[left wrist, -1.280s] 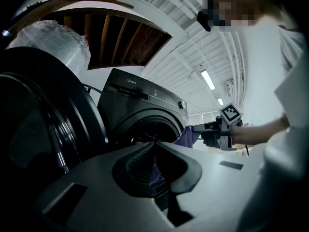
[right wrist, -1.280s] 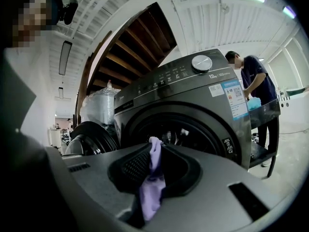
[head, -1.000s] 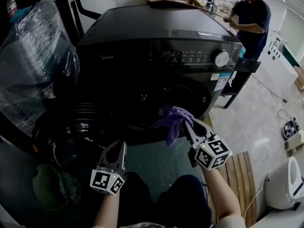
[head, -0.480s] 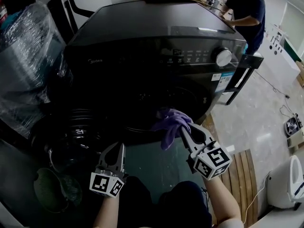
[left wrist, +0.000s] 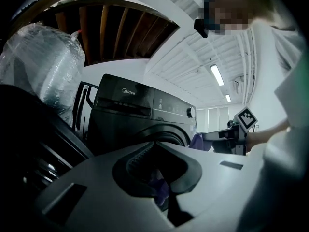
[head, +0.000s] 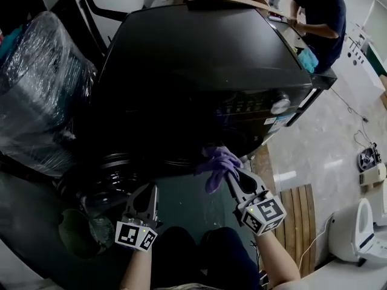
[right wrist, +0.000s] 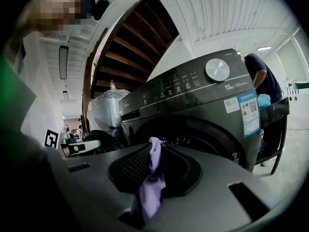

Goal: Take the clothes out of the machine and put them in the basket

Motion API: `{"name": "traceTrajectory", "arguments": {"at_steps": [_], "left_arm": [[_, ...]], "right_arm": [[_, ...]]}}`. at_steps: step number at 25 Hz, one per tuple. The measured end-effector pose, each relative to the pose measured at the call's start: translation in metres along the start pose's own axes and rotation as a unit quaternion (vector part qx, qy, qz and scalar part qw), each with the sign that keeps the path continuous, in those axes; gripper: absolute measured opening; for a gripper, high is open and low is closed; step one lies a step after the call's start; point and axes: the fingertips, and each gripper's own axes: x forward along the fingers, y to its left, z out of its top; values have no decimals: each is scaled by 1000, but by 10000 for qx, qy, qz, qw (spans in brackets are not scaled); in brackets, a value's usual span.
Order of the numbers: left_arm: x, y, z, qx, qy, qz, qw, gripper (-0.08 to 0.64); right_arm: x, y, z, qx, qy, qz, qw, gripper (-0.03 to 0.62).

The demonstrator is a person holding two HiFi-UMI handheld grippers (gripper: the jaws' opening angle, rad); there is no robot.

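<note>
The right gripper (head: 232, 177) is squeezed shut on a purple cloth (head: 217, 165) that hangs just outside the machine (head: 199, 71), the left gripper (head: 152, 190) is pinched on a small purple bit (left wrist: 159, 190), and the cloth is not yet in the green basket (head: 75, 237) low on the left.
</note>
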Motion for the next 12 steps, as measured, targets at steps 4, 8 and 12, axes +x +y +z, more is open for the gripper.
{"name": "traceTrajectory", "arguments": {"at_steps": [4,8,12], "left_arm": [[-11,-8,43,-40,153,15,9999,21],[-24,-13,94,-79,345,8,9994,21],[-32,-11,142,-94,420,111,9990,21]], "right_arm": [[-14,11,32,200,166,4,9997,49],[-27,22,69,464,373,-131,9981,48],[-39,38,108,550,496,-144,9971,48]]}}
